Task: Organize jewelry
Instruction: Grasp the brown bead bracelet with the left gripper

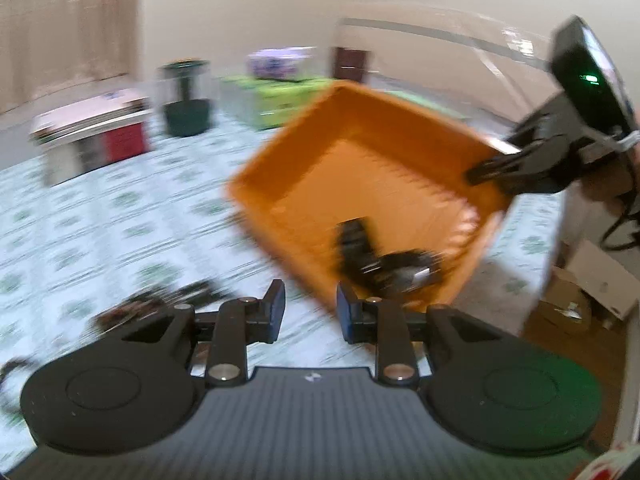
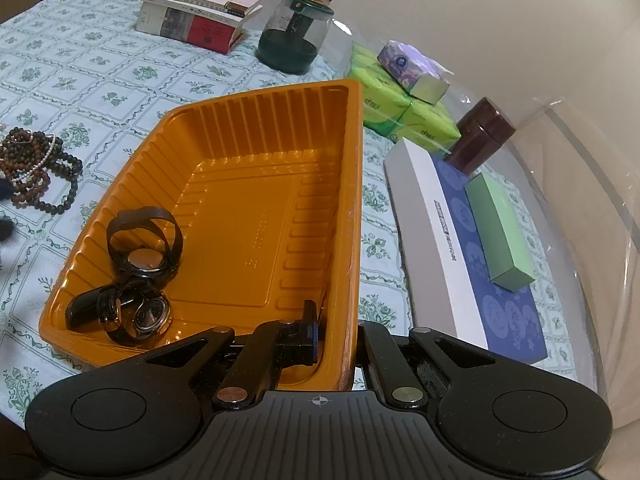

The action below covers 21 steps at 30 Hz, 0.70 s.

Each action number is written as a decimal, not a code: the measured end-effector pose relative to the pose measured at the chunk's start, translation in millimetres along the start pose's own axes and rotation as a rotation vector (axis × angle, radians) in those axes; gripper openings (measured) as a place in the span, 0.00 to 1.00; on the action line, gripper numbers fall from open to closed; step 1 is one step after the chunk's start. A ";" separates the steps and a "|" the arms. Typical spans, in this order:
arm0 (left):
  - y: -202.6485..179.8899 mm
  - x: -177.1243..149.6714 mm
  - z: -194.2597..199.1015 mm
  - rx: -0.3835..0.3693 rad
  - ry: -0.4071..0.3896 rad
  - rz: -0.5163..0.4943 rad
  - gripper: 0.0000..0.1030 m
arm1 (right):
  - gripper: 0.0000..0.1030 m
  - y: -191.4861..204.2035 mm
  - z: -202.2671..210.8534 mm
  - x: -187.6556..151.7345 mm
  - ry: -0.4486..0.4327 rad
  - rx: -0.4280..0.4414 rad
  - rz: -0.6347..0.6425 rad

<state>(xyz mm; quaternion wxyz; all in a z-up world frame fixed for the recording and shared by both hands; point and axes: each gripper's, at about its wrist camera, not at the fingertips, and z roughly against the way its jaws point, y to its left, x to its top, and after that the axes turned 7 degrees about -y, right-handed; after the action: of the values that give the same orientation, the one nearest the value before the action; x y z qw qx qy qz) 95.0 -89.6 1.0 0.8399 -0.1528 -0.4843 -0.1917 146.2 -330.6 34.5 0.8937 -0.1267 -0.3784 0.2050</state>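
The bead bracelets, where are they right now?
In the right wrist view the bead bracelets lie in a heap on the tablecloth at the far left, outside the orange tray.

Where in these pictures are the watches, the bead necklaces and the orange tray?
watches [image 2: 140, 312], right wrist view, on the dial of the nearer watch.
bead necklaces [image 2: 36, 168], right wrist view, on the middle of the heap.
orange tray [image 2: 248, 120], right wrist view, on its ribbed far wall.
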 end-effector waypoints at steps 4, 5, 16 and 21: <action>41.0 -17.0 26.7 0.145 0.001 0.033 0.25 | 0.03 0.9 0.9 0.0 -0.001 -0.005 0.004; 49.9 -20.1 31.5 0.182 0.001 0.034 0.25 | 0.03 1.1 0.7 -0.6 0.000 -0.007 0.004; 141.5 -60.7 37.5 0.398 0.105 0.040 0.25 | 0.03 3.4 -0.7 2.4 0.008 -0.014 0.017; 154.8 -63.7 22.1 0.381 0.125 0.017 0.18 | 0.03 3.6 -0.9 2.1 0.013 -0.017 0.018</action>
<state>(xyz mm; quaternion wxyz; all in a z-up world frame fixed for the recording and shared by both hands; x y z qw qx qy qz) 122.0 67.5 -54.8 0.8835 0.0168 -0.4576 -0.0985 147.1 -326.5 33.9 0.8932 -0.1390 -0.3730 0.2091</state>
